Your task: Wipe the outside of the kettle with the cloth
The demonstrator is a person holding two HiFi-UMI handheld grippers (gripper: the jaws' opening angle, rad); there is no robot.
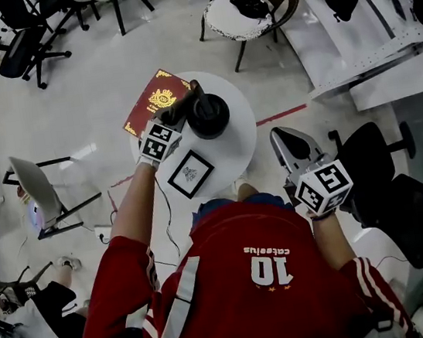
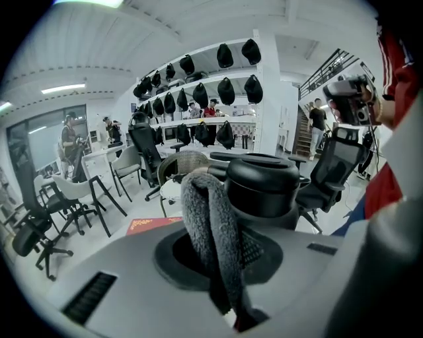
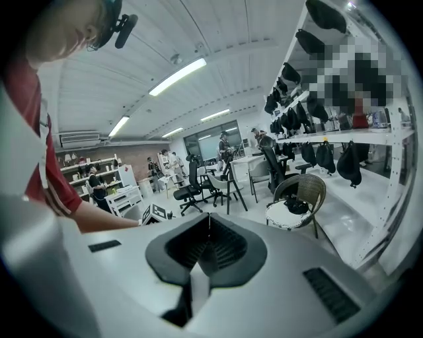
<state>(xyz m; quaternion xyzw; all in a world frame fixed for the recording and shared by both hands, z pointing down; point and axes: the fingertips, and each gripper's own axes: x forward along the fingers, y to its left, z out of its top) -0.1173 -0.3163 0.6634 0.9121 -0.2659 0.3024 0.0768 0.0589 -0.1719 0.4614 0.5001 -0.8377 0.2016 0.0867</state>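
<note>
The black kettle is seen standing upright, lid on, on a round white table. A grey cloth is draped in a fold just beside the kettle, at its left side in the left gripper view. It appears to touch the kettle wall, though contact cannot be confirmed. The cloth is clamped between the jaws of the left gripper, and its lower end is drawn down into the jaw gap.

In the head view a red book with a gold emblem lies to the left of the kettle, partly over the table's edge. A small black-framed picture lies flat below the kettle, on the person's side. A wicker chair with a white seat stands on the floor well apart from the kettle, above and to the right.

The right gripper is held well apart from the kettle, off the table at the lower right. Its jaws are brought together with nothing between them.
</note>
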